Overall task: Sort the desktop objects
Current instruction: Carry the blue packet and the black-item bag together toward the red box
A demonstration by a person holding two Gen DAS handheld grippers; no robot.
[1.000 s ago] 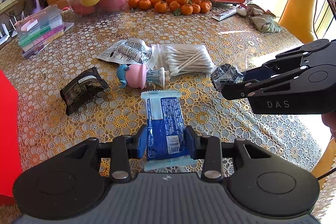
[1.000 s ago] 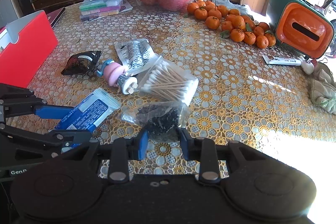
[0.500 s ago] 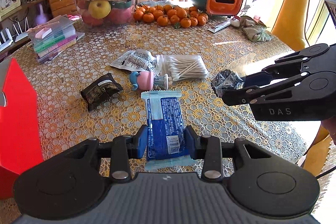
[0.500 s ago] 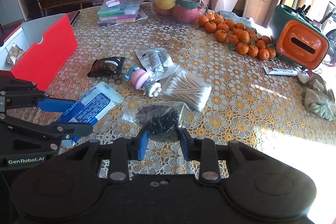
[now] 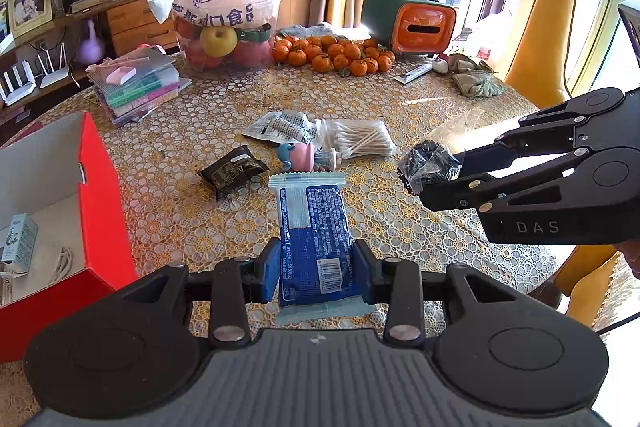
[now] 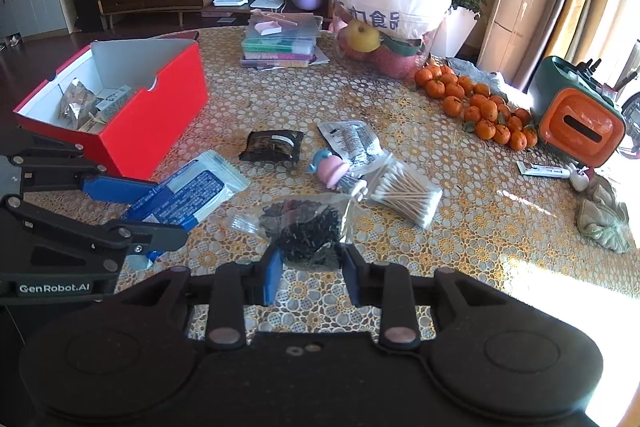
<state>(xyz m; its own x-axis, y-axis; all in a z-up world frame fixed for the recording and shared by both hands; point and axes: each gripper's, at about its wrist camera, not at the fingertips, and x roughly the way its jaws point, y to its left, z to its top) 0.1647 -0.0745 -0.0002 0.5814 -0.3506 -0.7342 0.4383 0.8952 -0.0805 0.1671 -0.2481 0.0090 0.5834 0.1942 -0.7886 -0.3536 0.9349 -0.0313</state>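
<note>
1. Both grippers have been rising off the table (image 5: 180, 155) since a second ago, bringing the red box (image 6: 152, 123) into view at left.
2. The left gripper (image 5: 316, 271) is pinching the blue packet (image 5: 314, 223), lifted above the cloth.
3. The right gripper (image 6: 308, 269) is pinching the clear bag of black bits (image 6: 308, 231), held aloft beside it.
</note>
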